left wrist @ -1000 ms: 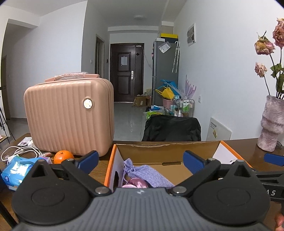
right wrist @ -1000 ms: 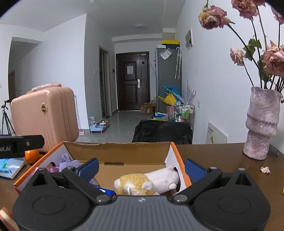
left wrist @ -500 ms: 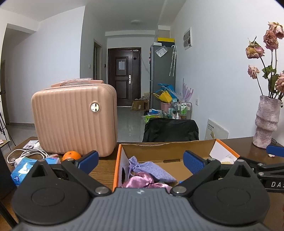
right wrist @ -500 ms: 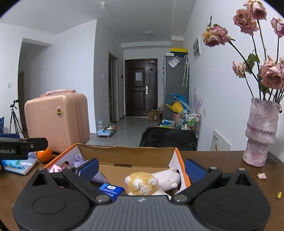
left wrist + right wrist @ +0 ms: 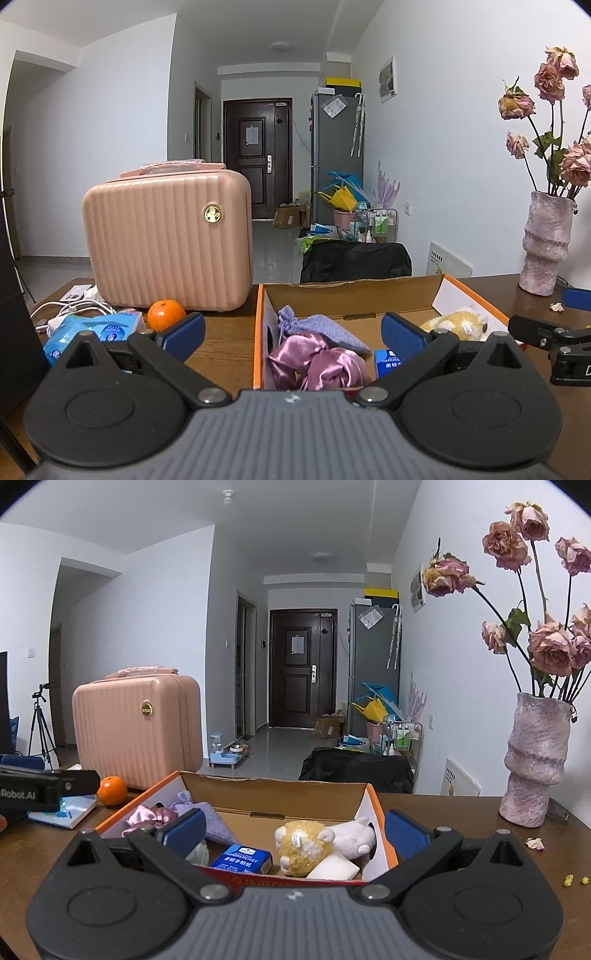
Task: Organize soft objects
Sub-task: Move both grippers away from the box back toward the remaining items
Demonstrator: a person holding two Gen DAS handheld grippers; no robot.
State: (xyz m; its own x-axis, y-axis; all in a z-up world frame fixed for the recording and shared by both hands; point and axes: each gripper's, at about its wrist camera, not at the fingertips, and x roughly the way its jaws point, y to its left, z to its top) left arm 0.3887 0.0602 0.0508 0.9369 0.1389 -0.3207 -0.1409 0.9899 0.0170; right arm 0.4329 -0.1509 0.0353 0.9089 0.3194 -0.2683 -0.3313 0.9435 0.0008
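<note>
Soft objects: a pink satin pouch (image 5: 317,363), a lilac knit drawstring bag (image 5: 317,326) and a yellow-and-white plush toy (image 5: 317,843) all lie inside the open cardboard box (image 5: 273,794), which fills the lower centre of both wrist views.
Other box contents: a blue handkerchief pack (image 5: 242,860) and a white sponge-like block (image 5: 334,867) sit near the plush, touching or nearly so.
Left gripper (image 5: 291,332): jaws wide apart and empty, hovering at the box's near-left corner, above the satin pouch.
Right gripper (image 5: 295,830): jaws wide apart and empty, low in the frame over the box's near wall, in line with the plush.
Risk, box: a finger coming down could catch the orange-edged rim and shove or tip the light carton.
Risk, grasp: slippery satin may slide out of a shallow pinch; a deep pinch could take the knit bag or its cord along.
Risk, clutter: closing on the plush might drag the handkerchief pack too.
Risk, surroundings: the vase of dried roses (image 5: 535,760) at right and the orange (image 5: 166,314) at left could be knocked by a wide swing.
</note>
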